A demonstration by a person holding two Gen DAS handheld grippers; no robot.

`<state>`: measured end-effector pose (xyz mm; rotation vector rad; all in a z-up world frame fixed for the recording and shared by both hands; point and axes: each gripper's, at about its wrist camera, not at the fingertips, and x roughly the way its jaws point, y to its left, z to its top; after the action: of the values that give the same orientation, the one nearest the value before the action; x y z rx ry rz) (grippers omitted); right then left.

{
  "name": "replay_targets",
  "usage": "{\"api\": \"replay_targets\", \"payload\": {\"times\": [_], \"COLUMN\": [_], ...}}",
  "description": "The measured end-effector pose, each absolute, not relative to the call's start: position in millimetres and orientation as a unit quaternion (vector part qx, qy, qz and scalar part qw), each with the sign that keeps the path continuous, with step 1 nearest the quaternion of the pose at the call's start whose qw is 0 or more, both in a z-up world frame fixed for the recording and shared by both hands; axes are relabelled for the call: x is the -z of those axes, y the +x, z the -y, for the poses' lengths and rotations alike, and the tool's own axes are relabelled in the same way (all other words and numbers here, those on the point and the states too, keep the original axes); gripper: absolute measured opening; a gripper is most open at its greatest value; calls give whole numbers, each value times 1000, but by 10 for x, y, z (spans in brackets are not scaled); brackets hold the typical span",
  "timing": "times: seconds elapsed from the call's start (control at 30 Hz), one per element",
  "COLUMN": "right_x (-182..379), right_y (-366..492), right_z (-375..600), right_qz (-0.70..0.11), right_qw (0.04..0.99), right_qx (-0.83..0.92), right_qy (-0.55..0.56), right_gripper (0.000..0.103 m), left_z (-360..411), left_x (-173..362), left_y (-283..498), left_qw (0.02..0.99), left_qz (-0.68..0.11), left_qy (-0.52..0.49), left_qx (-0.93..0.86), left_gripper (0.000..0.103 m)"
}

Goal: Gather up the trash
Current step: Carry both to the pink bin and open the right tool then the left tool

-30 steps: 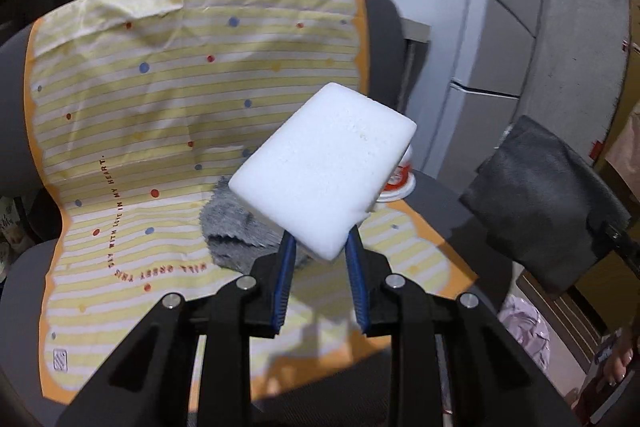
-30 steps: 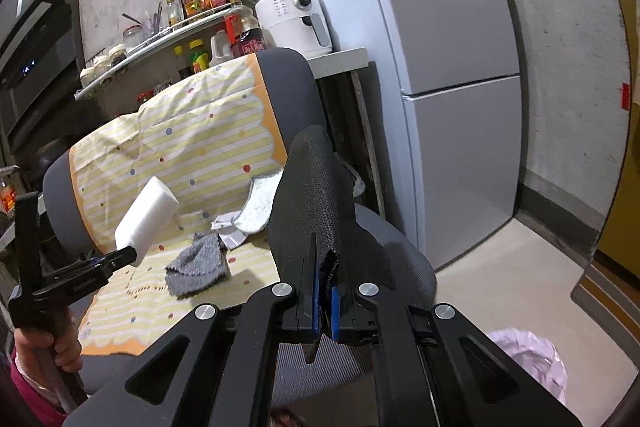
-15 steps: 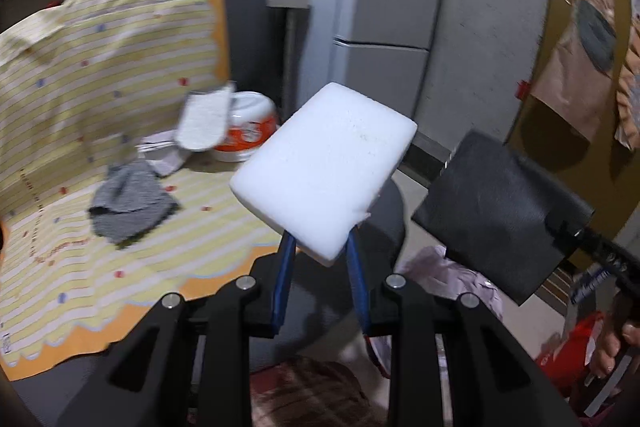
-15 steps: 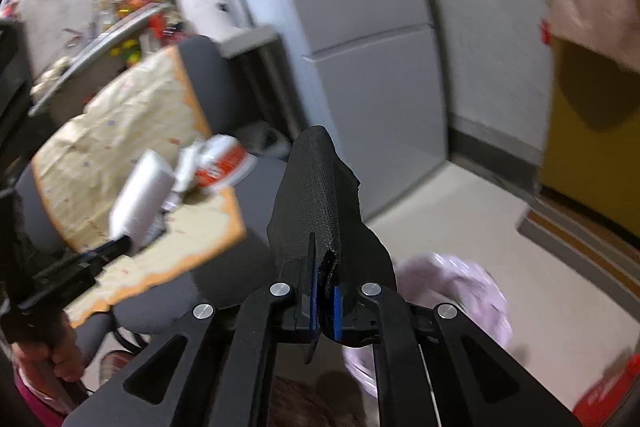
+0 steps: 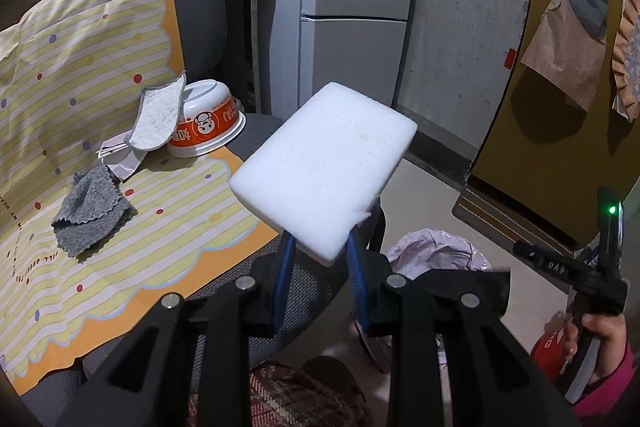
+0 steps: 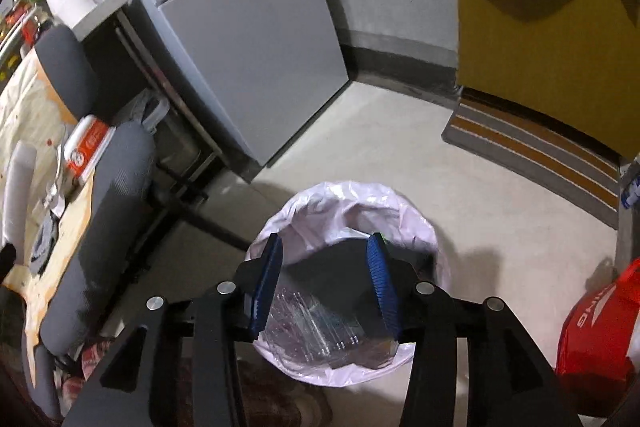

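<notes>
The dark cloth pinched a second ago has left the right gripper (image 6: pixel 324 283), whose jaws are opening with nothing between them above the bin (image 6: pixel 434 251), lined with thin pink plastic and holding dark cloth (image 6: pixel 340 263) and crinkled clear packaging. The left gripper (image 5: pixel 320 259) still clamps the white foam sponge (image 5: pixel 324 167); at its ten o'clock a crumpled grey rag (image 5: pixel 90 205) lies on the chair's striped cover (image 5: pixel 192 203).

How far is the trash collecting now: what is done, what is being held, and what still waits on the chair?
Done: a dark cloth lies in the lined bin, under the right gripper, whose jaws are opening and empty. In hand: the left gripper grips the white sponge. Left: gray rag, bowl, white pad.
</notes>
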<state>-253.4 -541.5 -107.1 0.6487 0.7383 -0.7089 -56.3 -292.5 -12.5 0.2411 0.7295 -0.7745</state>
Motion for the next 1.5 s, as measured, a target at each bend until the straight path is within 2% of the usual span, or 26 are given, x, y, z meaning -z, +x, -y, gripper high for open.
{"api": "replay_targets", "payload": {"times": [0.4, 0.63, 0.67, 0.73, 0.77, 0.83, 1.03, 1.37, 1.5], "right_x": [379, 253, 258, 282, 295, 331, 341, 162, 66], "right_y": [-2794, -3060, -3080, -3113, -3122, -3111, -2996, -2512, -2236], "right_z": [5271, 5434, 5458, 5504, 5519, 5532, 5476, 5040, 4779], "right_qz": [-238, -207, -206, -206, -207, -211, -218, -231, -243], "right_qw": [874, 872, 870, 867, 865, 863, 866, 892, 903], "right_qx": [325, 345, 348, 352, 353, 353, 342, 290, 259], "right_qy": [274, 280, 282, 287, 290, 293, 292, 259, 240], "right_gripper": [47, 47, 47, 47, 47, 47, 47, 47, 47], "left_z": [3550, 4024, 4093, 4184, 4194, 4196, 3929, 3010, 2688], "left_x": [334, 504, 531, 588, 611, 654, 624, 463, 413], "left_y": [-981, -1218, -1235, -1237, -1225, -1175, -948, -541, -430], "left_qw": [804, 762, 754, 745, 744, 743, 768, 831, 850], "left_qz": [-350, -356, -359, -366, -368, -375, -382, -378, -375], "left_qy": [168, 204, 209, 219, 219, 215, 201, 163, 149], "left_qx": [450, 502, 509, 513, 512, 511, 474, 375, 338], "left_gripper": [25, 26, 28, 40, 49, 53, 54, 57, 62]}}
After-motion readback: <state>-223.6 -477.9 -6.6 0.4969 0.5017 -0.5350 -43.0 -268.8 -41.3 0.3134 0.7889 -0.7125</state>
